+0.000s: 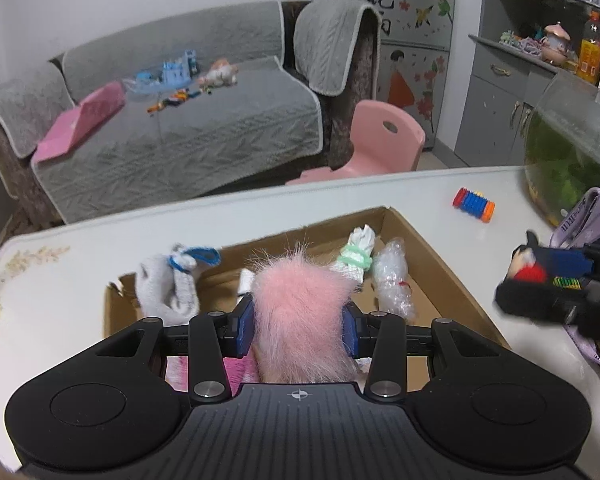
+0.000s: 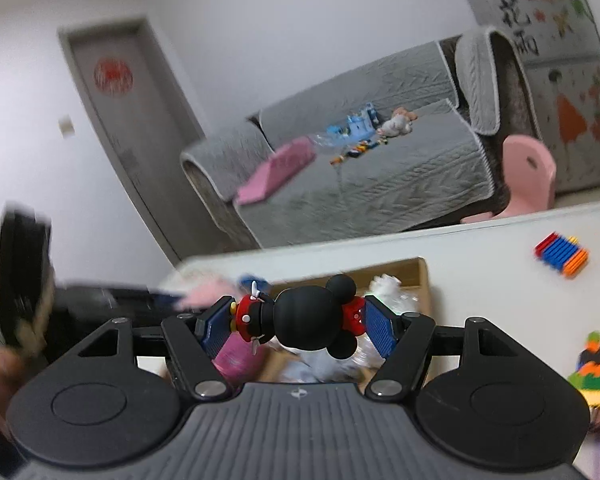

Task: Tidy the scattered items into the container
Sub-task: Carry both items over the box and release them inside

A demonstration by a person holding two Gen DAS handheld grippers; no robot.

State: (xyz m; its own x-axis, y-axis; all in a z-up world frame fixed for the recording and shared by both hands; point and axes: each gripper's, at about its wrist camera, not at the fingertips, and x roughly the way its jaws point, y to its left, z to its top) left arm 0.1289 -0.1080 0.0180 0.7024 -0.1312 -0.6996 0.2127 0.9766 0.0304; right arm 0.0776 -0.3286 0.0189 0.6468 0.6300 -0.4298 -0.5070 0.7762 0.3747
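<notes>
Behind the white table (image 1: pixel 260 216) sits a grey sofa with toys on it, and a small pink plastic chair stands close by. On the table lies a shallow brown cardboard box (image 1: pixel 440 264), and this is where the loose things go. Inside it already are a rolled grey sock tied with a blue band (image 1: pixel 172 284), a white bundle tied with a green band (image 1: pixel 356 258) and a clear crinkly plastic bag (image 1: pixel 392 280).

The left gripper (image 1: pixel 298 326) is partly open, and its blue pads press on both sides of a fluffy pink fur ball (image 1: pixel 296 304). The ball hangs over the near part of the box.

The right gripper (image 2: pixel 296 326) is open about halfway, and it squeezes a small black mouse toy with red shorts (image 2: pixel 304 320). The toy lies sideways between the blue pads. It looks to be at the near edge of the box.

Both toys seem ready to be dropped in. To do it well, bring each one low over a bare bit of the box floor before letting go. The fur ball is light and may stick to the pads, so open wide. The mouse toy is hard and round, so it could bounce or roll out if dropped from high up.

A stack of bright plastic discs in red, blue and orange (image 1: pixel 473 204) waits on the table, well apart from the box.
</notes>
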